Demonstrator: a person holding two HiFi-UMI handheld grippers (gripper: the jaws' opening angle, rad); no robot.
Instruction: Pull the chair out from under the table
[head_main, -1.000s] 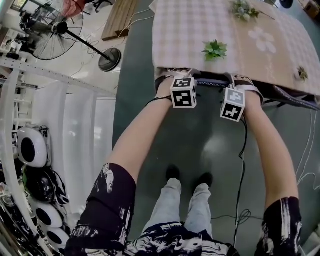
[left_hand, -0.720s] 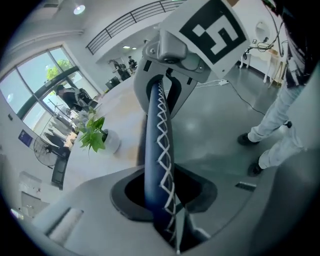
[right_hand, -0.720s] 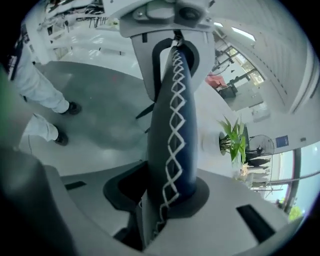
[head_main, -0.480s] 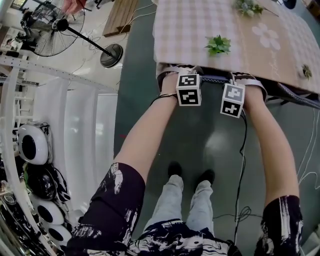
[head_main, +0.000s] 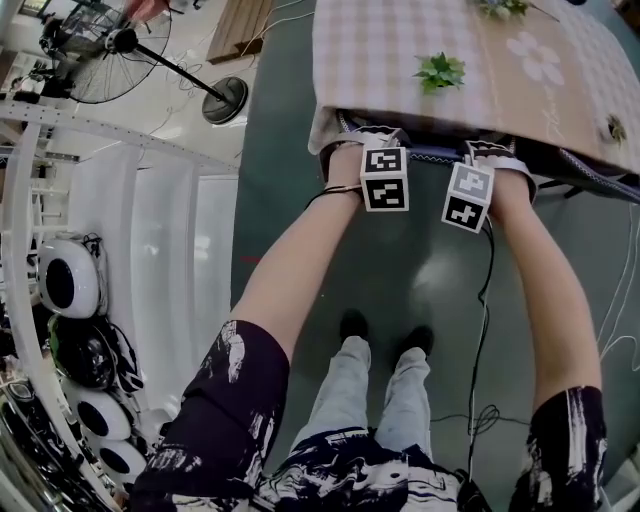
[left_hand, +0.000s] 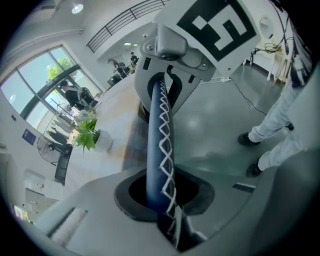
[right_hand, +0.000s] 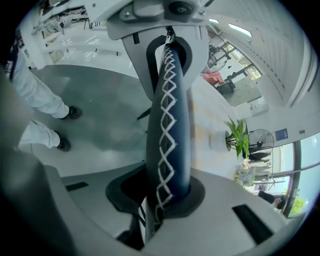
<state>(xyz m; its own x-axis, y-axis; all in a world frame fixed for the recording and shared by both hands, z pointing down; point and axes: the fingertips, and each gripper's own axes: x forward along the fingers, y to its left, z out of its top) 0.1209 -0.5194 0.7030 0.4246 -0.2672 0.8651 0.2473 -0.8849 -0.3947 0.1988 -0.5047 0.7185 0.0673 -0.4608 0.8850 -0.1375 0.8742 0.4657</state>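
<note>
Grey floor (head_main: 420, 270) runs up to the checked worktop (head_main: 400, 40) at the far side. The chair (head_main: 432, 156) sits tucked beneath it, with only its laced back rail (left_hand: 160, 135) showing. Your left gripper (head_main: 378, 140) and right gripper (head_main: 487, 152) sit side by side on that rail, jaws closing and clasping it.

If you pull unevenly, the chair will likely swing and catch under the worktop. If you pull upward, the round rail could roll out of the jaws. The cloth's hem hangs just over the chair back, so it may drag and tip the small plant (head_main: 440, 70). Your shoes (head_main: 352, 325) stand in the chair's path, near a loose cable (head_main: 484, 330).

From the head view you get that spacing, but the clamp is hidden. Each gripper view shows the rail seated between the jaws and the other gripper further along it.
</note>
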